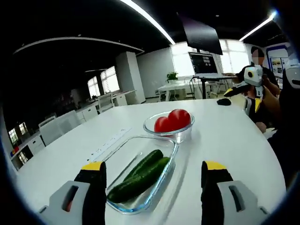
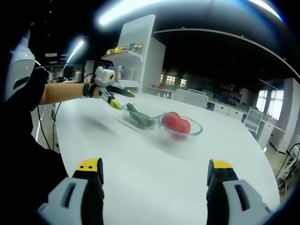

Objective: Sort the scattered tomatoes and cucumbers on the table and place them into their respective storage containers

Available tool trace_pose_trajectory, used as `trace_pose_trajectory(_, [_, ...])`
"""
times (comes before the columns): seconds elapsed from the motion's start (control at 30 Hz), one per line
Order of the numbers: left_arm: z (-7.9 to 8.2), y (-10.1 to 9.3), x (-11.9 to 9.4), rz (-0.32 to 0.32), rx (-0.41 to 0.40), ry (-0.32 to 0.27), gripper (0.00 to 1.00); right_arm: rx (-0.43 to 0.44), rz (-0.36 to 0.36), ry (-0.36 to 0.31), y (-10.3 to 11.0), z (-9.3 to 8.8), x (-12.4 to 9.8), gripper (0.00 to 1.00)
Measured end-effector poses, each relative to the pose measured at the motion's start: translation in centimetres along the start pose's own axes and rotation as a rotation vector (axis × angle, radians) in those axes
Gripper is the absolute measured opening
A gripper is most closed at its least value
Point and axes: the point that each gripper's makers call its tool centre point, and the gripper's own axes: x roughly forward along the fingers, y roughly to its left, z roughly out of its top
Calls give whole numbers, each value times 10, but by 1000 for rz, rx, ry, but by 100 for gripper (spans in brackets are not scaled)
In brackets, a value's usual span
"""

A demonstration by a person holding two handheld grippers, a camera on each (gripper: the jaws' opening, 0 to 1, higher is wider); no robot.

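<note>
Two claws, both carrying nothing, and from the look of it the sorting is pretty much wrapped up. The left gripper point(image 1: 154, 180) has its yellow-tipped jaws spread wide, and right between them, just ahead, sits the rectangular glass dish point(image 1: 165, 178) with the cucumbers point(image 1: 140, 176) lying lengthwise inside. That dish is long and shallow, so laying them flat along it makes sense. Just past it, touching or nearly so, is the round glass bowl point(image 1: 180, 134) with the tomatoes point(image 1: 172, 120) piled in; the curved wall keeps round stuff from rolling off.

Over in the right gripper view, the right gripper point(image 2: 154, 180) is also wide apart and hangs over bare white table point(image 2: 154, 154), with the bowl and dish well ahead of it. Both claws seem pulled back from the containers, which reads like nothing's left to pick up, though that's only a guess from what shows.

Hard-to-see stuff: how many tomatoes exactly is tough, they overlap into one red lump, maybe three. Cucumbers look like two, but the glass glare blurs it. The near edge of the table is cut off in both views, so a stray veggie down there can't be ruled out. A white power strip point(image 1: 110, 143) lies left of the dish. Far off is a person's dark clothing and office furniture, too blurry to detail.
</note>
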Motion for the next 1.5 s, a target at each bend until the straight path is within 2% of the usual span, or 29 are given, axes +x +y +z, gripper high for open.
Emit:
trace_pose_trajectory(0.17, [8, -31, -13, 13, -23, -15, 95, 0, 6, -7, 0, 3, 3, 87])
trace_pose_trajectory(0.27, [13, -48, -21, 27, -44, -21, 95, 1, 9, -9, 0, 4, 5, 87])
trace_pose_trajectory(0.53, [24, -93, -39, 71, -16, 13, 95, -2, 12, -6, -2, 4, 7, 87])
trace_pose_trajectory(0.67, [35, -113, -47, 69, -75, -20, 95, 0, 10, -11, -3, 6, 7, 87])
trace_pose_trajectory(0.9, [34, -132, -67, 102, -137, 2, 95, -2, 5, -13, -5, 6, 3, 87])
trace_pose_trajectory(1.0, [35, -151, -74, 79, -140, 7, 95, -5, 0, -7, -7, 5, 3, 87])
trace_pose_trajectory(1.07, [27, -152, -80, 113, -104, 67, 95, -12, -1, -4, -8, 6, 1, 87])
trace_pose_trajectory(1.13, [23, -152, -84, 141, -55, 91, 95, -14, -4, -9, -8, 8, 0, 87])
trace_pose_trajectory(1.4, [12, -162, -91, 105, -109, 150, 95, -22, 0, -9, -6, 10, 0, 87])
trace_pose_trajectory(1.5, [11, -163, -91, 102, -108, 149, 95, -24, -2, -9, -6, 11, 0, 87])
